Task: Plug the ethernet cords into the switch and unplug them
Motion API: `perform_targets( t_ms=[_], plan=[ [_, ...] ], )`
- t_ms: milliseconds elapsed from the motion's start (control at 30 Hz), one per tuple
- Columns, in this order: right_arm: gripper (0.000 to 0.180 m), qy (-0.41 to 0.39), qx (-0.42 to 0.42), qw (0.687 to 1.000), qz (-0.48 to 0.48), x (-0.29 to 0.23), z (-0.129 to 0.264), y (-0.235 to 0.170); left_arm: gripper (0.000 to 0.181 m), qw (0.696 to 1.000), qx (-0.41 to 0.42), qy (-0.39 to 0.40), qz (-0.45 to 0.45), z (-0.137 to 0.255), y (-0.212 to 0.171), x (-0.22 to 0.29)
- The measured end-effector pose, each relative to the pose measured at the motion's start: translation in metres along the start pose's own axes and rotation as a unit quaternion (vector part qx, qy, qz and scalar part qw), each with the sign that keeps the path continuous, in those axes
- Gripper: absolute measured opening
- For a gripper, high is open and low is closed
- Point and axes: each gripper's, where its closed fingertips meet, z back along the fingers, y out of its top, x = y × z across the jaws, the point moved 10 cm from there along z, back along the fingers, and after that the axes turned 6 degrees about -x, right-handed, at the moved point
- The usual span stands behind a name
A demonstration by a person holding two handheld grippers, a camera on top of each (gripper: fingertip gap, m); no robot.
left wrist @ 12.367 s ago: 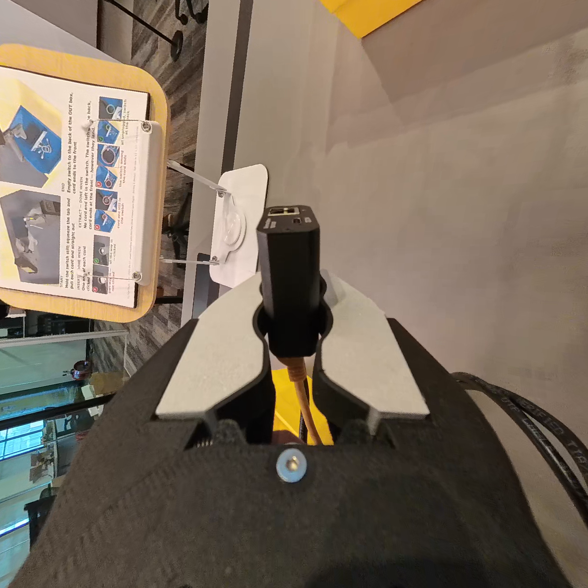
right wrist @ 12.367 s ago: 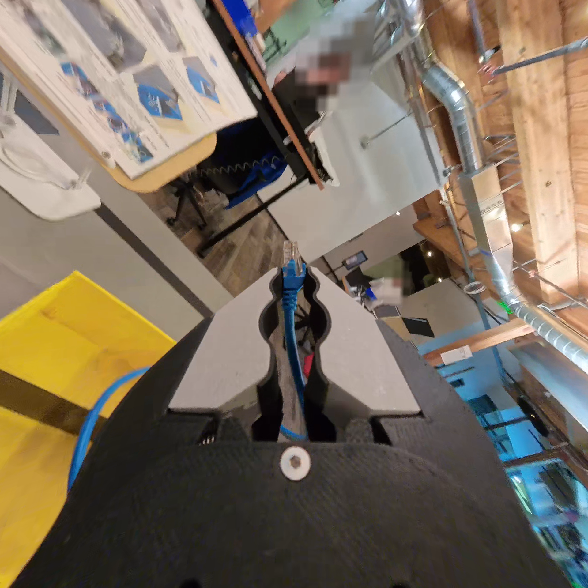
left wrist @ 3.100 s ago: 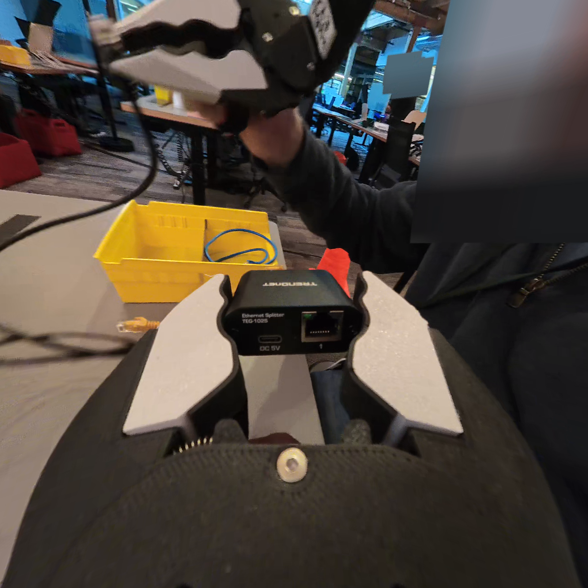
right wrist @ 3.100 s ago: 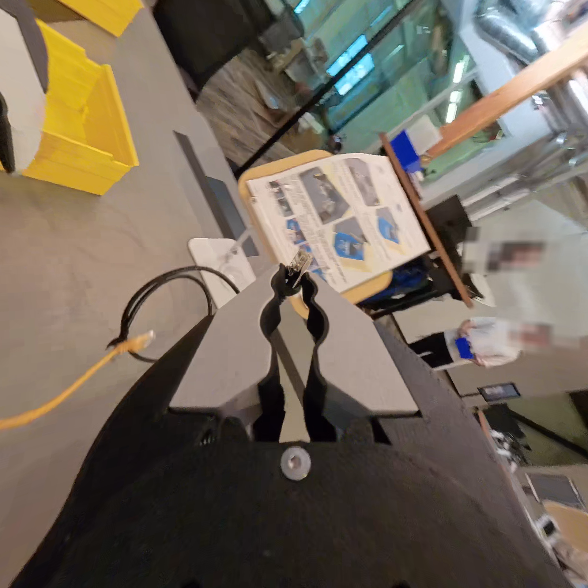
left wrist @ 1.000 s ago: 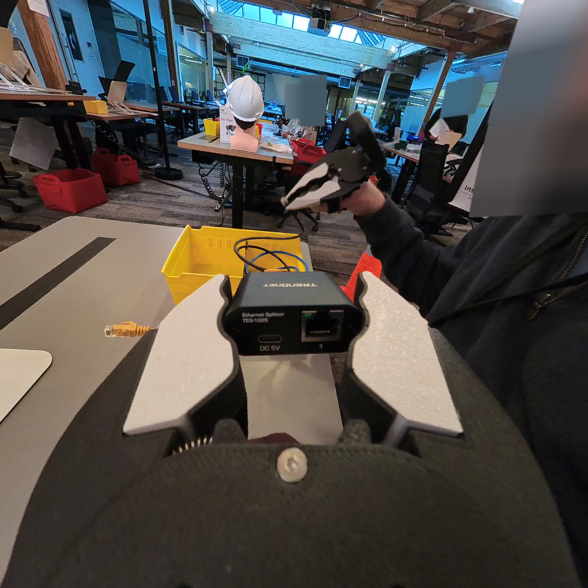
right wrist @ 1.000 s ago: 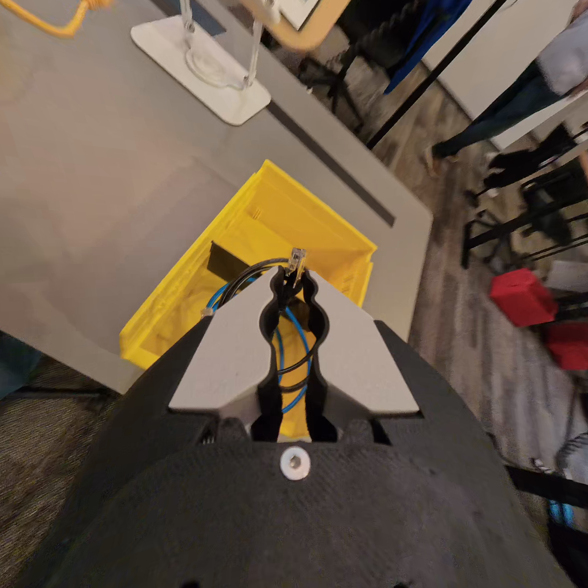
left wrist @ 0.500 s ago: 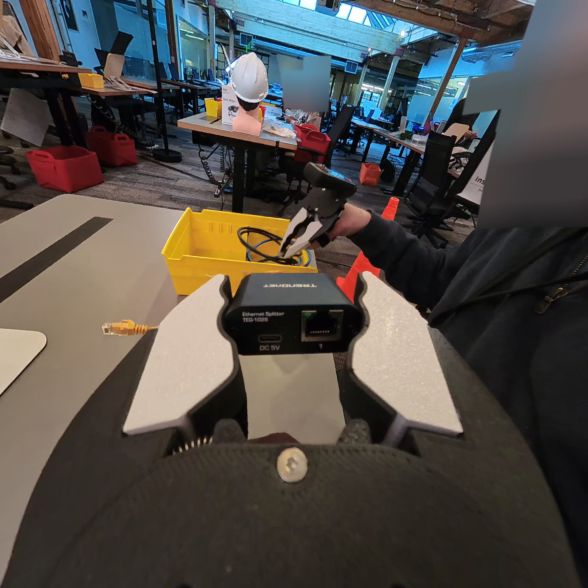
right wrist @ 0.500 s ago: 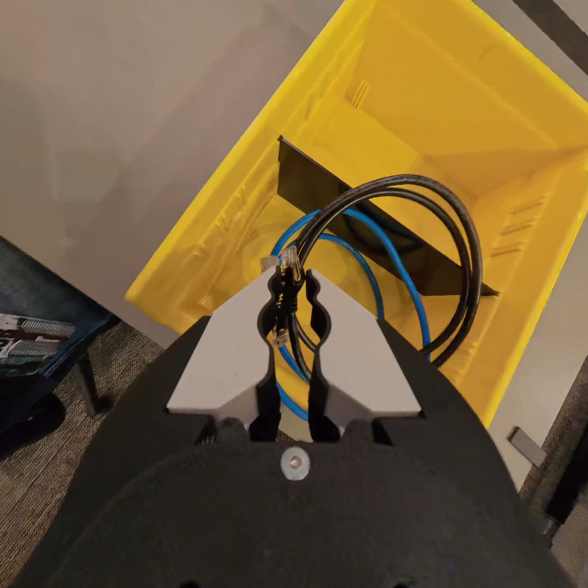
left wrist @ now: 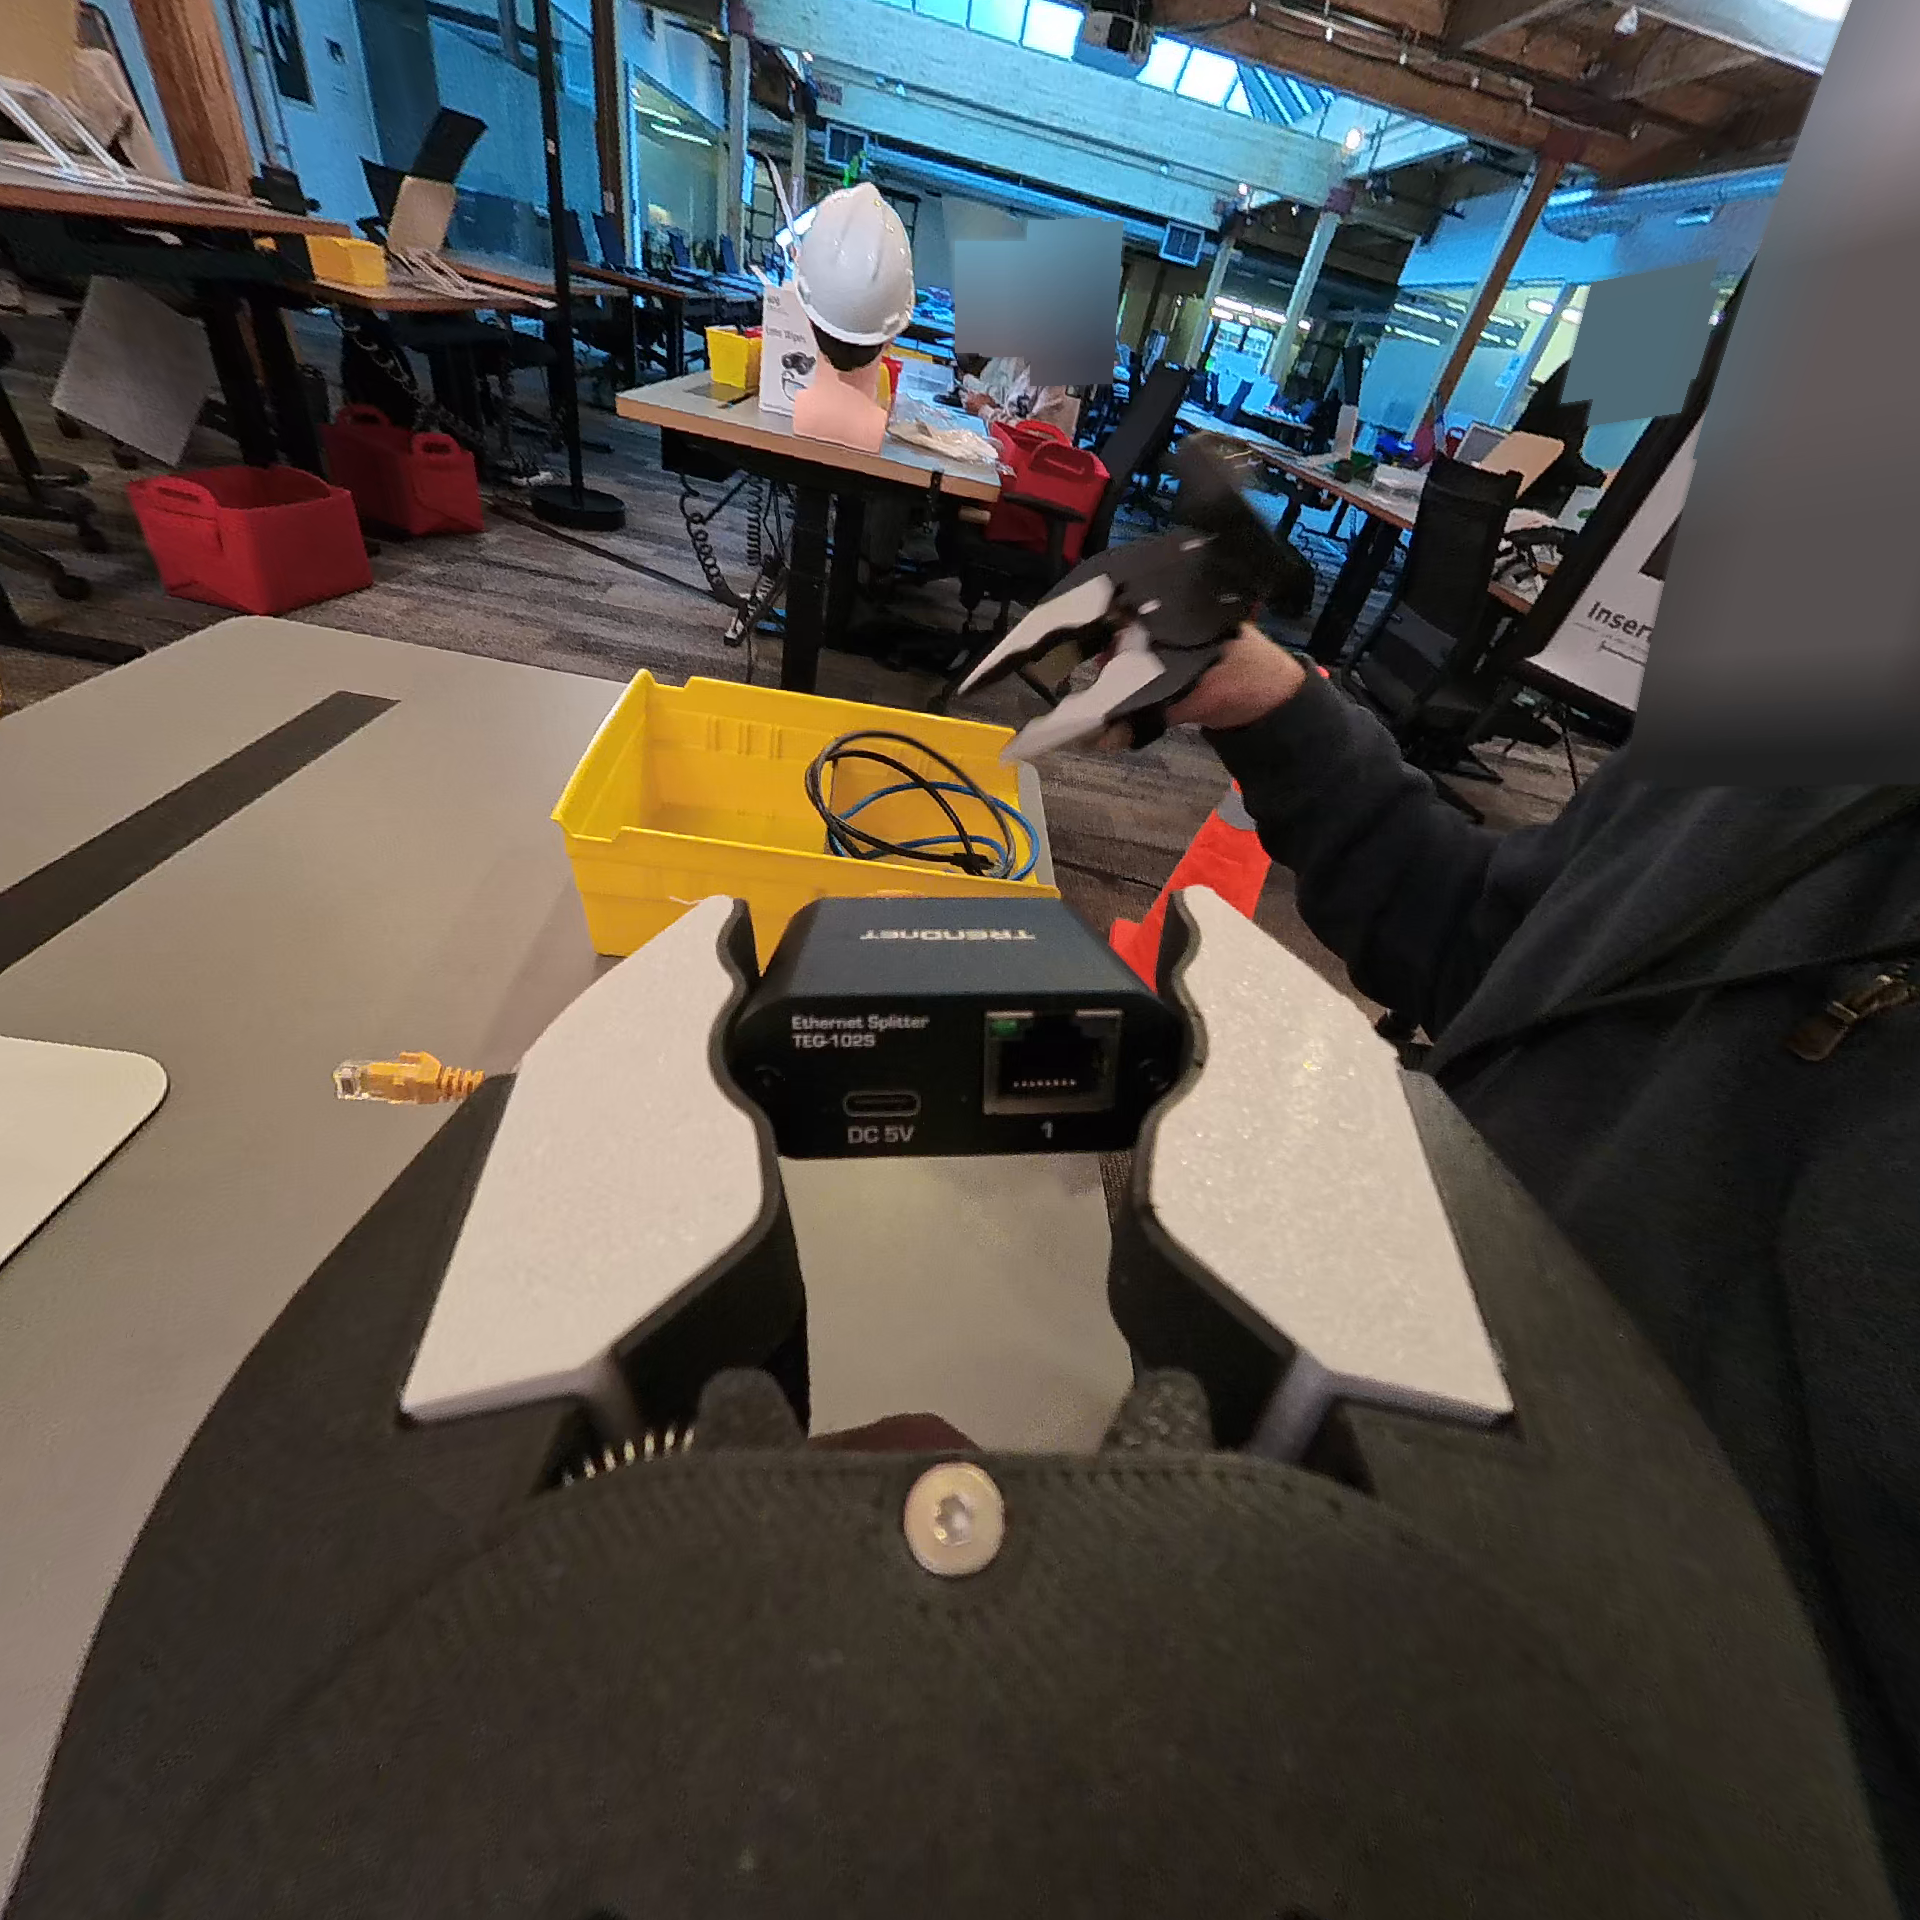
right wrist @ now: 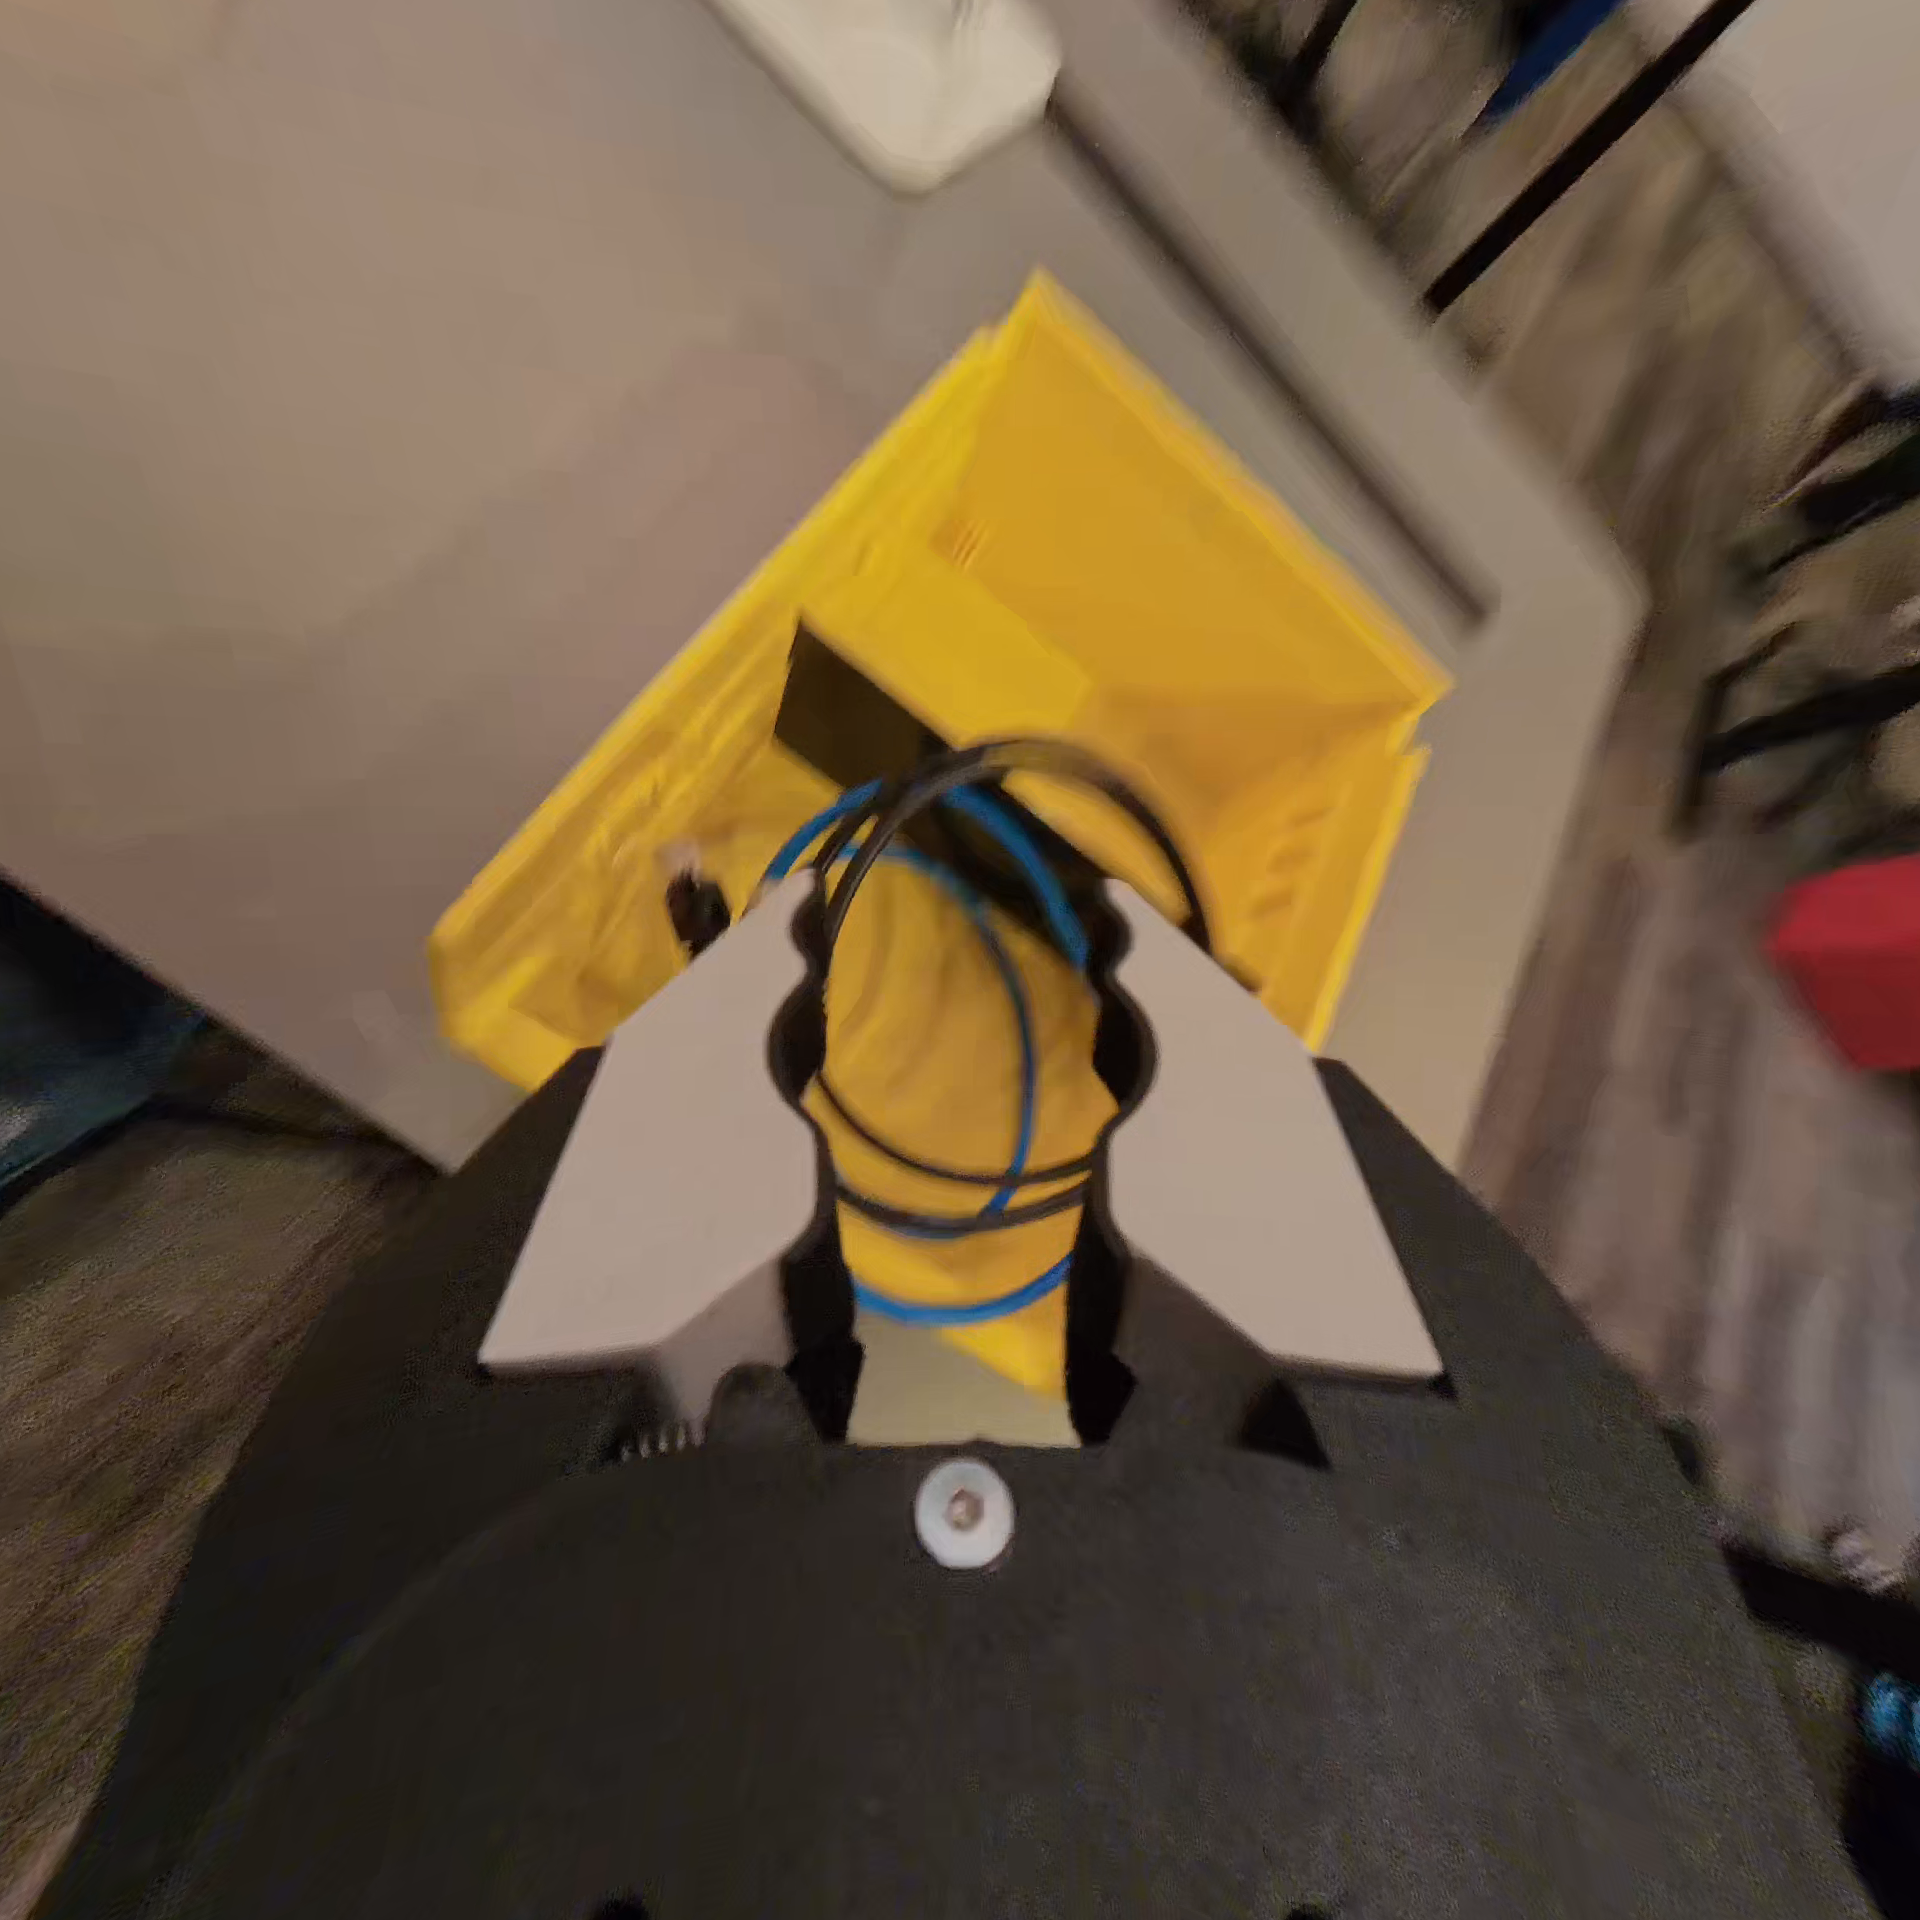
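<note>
We work at a grey table [left wrist: 260, 914] in an open workshop with desks and red bins [left wrist: 249, 535] behind. Our left gripper [left wrist: 956, 1029] is clamped on the black switch [left wrist: 951, 1039], ports empty. An orange cord end [left wrist: 400, 1077] lies on the table. Half a second ago our right gripper [right wrist: 956, 935] pinched the black cord [left wrist: 894, 800]; now its jaws are apart, apparently above the yellow bin [left wrist: 665, 831], where black and blue cords [right wrist: 997, 1039] lie coiled.

Left gripper [left wrist: 956, 1029] fingers clamped; right gripper [right wrist: 961, 914] fingers spread apart.
</note>
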Motion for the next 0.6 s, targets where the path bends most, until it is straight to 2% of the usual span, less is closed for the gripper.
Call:
perform_targets(
  t_ms=[33, 133, 233, 367, 600],
  plan=[
    [0.039, -0.013, 0.04, 0.999, 0.021, -0.004, 0.01, 0.011, 0.073, 1.0, 0.004, 0.003, 0.001, -0.001, 0.0, 0.0],
    [0.031, -0.015, 0.163, 0.983, 0.079, -0.03, 0.031, 0.056, 0.073, 1.0, 0.016, 0.003, 0.01, -0.006, -0.002, -0.001],
    [0.033, -0.009, 0.232, 0.96, 0.156, -0.071, 0.023, 0.106, 0.073, 1.0, 0.022, 0.003, 0.017, -0.014, -0.005, 0.002],
    [0.025, -0.02, 0.295, 0.919, 0.262, -0.125, 0.0, 0.16, 0.073, 0.999, 0.03, 0.011, 0.024, -0.02, -0.009, 0.006],
    [0.033, -0.056, 0.346, 0.881, 0.319, -0.165, -0.032, 0.207, 0.073, 0.997, 0.047, 0.021, 0.048, -0.022, -0.013, 0.005]
  ],
)
